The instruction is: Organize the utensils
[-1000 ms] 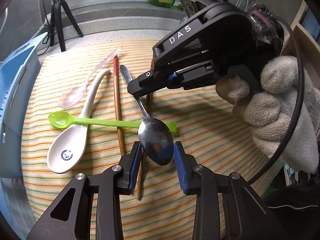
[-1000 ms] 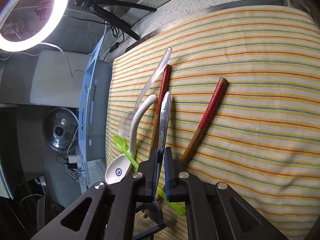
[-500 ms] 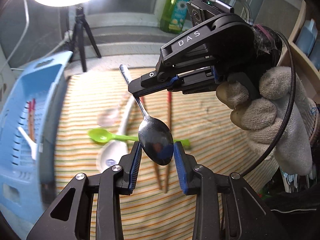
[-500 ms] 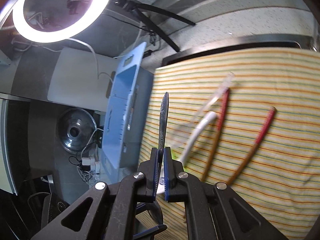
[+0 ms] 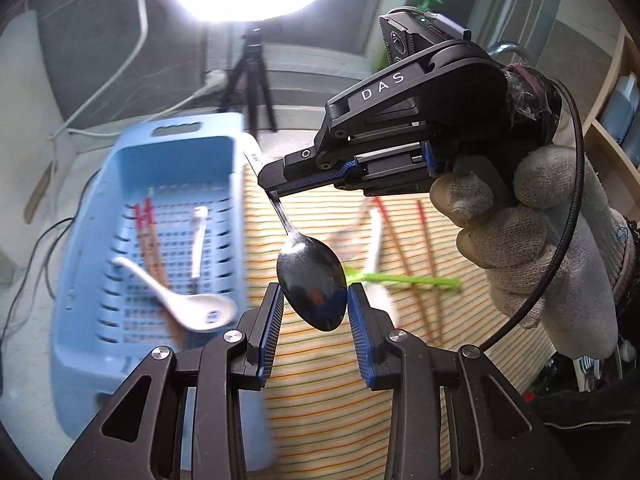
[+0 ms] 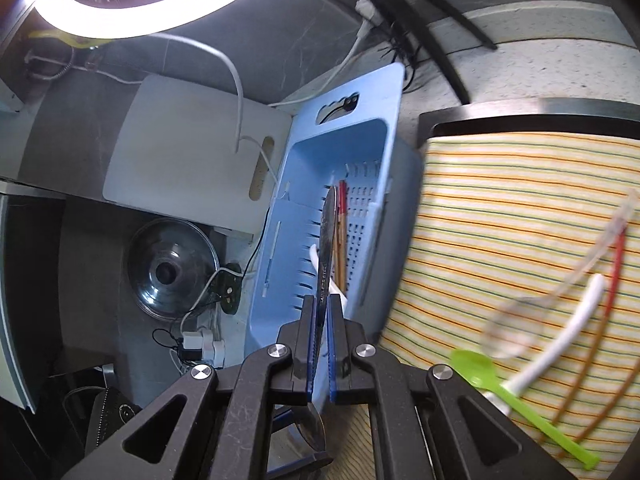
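Spoon bowl first: your left gripper (image 5: 315, 311) brackets the metal spoon (image 5: 311, 284) with jaws spread, apparently not touching. Your right gripper (image 6: 318, 338) pinches its handle, in the air. At ten o'clock lies the blue basket (image 5: 80, 248); at two o'clock, the green spoon (image 5: 400, 279) on the striped cloth (image 5: 320, 400).

White capital letters "DAS" stand on the black upper housing of the right gripper (image 5: 276, 194), seen from the left wrist view. The metal spoon (image 6: 325, 240) handle carries small engraved lettering near the fingers, too small to read. The white ceramic spoon (image 5: 192, 304) bears a round blue mark, blurred and unreadable.
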### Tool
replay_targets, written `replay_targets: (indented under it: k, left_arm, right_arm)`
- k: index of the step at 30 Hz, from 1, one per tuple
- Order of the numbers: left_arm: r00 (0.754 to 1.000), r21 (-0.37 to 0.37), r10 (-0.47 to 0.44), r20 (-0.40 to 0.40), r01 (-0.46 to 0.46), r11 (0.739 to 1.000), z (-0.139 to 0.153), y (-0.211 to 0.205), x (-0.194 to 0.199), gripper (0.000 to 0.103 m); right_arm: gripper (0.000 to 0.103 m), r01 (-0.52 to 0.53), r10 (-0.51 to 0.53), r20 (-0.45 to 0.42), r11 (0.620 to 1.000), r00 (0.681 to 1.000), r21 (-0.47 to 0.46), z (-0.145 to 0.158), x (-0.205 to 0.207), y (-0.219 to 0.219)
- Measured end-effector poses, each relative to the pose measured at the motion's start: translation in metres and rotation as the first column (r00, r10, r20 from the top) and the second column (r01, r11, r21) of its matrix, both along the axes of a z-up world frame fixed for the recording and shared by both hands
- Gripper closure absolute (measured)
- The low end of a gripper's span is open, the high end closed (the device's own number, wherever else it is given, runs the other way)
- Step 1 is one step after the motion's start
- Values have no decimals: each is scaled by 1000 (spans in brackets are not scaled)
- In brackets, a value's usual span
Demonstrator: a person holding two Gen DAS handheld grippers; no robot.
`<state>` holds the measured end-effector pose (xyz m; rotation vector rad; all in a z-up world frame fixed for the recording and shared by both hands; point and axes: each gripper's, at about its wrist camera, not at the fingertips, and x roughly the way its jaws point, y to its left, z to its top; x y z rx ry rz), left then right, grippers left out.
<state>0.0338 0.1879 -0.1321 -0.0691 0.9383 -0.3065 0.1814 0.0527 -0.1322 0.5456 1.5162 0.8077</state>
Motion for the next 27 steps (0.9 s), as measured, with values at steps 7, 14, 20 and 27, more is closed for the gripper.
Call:
replay_targets:
  k: [7,14,20,27]
  left_arm:
    - [999,4,21,-42,-21,1000,-13,42,12,72]
    - [997,6,23,-69,-22,1000,-22,60,20,72]
    - [996,12,57,-75,-56,998,-23,71,21,72]
    - [997,1,51,-64,-51,999,-18,73,17,72]
  right_arm:
    - [98,-10,9,-15,999,1000,-34,-19,2,52]
    - [97,-6,5,-16,997,1000,-82,-34,8,74]
    - [91,-8,10,24,993,1000,-119,-28,8,79]
    - [80,6,5,80,991,997,-133,-12,2,69]
